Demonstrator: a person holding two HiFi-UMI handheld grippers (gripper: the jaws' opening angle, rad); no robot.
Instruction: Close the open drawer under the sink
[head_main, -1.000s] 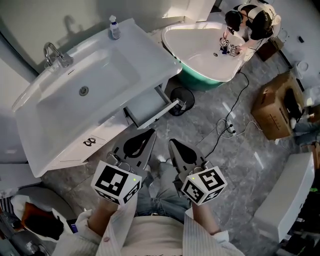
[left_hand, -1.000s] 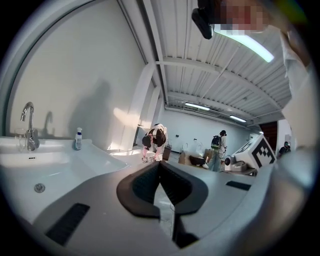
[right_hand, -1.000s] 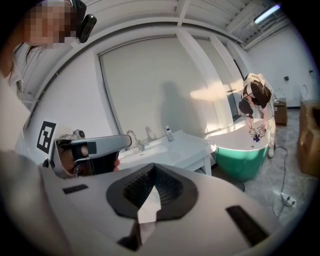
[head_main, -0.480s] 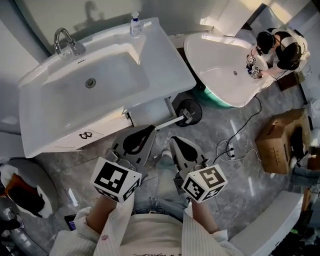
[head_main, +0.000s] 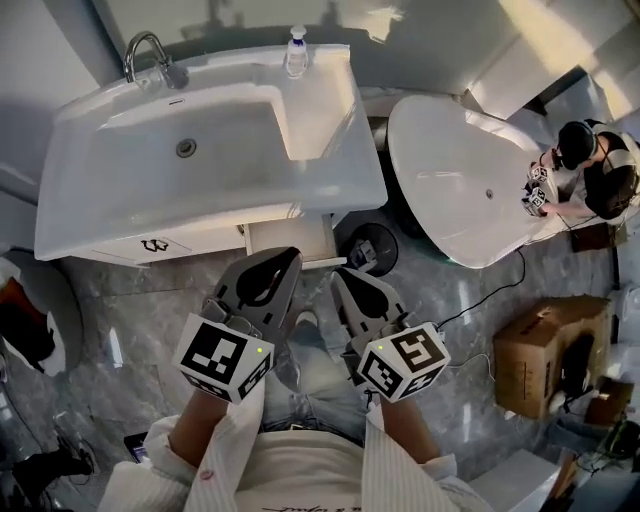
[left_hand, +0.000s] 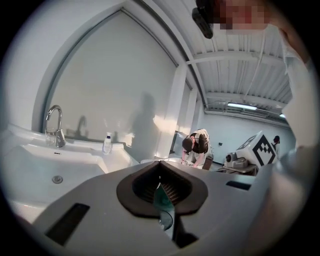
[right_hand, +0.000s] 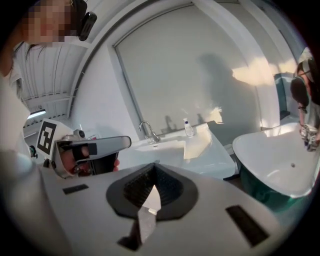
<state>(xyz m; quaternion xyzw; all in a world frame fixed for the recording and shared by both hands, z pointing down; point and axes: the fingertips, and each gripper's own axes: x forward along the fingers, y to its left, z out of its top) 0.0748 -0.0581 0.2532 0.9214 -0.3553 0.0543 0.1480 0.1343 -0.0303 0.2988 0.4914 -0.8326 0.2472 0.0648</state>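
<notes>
Only a short strip of the open drawer (head_main: 291, 237) juts from under the sink (head_main: 215, 150), and both gripper views hide it behind their own jaws. It lies just ahead of the left gripper (head_main: 282, 260) and ahead-left of the right gripper (head_main: 343, 277). Both pairs of jaws are clenched on nothing. Contact with the drawer cannot be told.

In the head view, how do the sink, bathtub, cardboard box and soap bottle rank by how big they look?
Sink, largest
Bathtub
Cardboard box
Soap bottle, smallest
The box is farther away, so may look small.
</notes>
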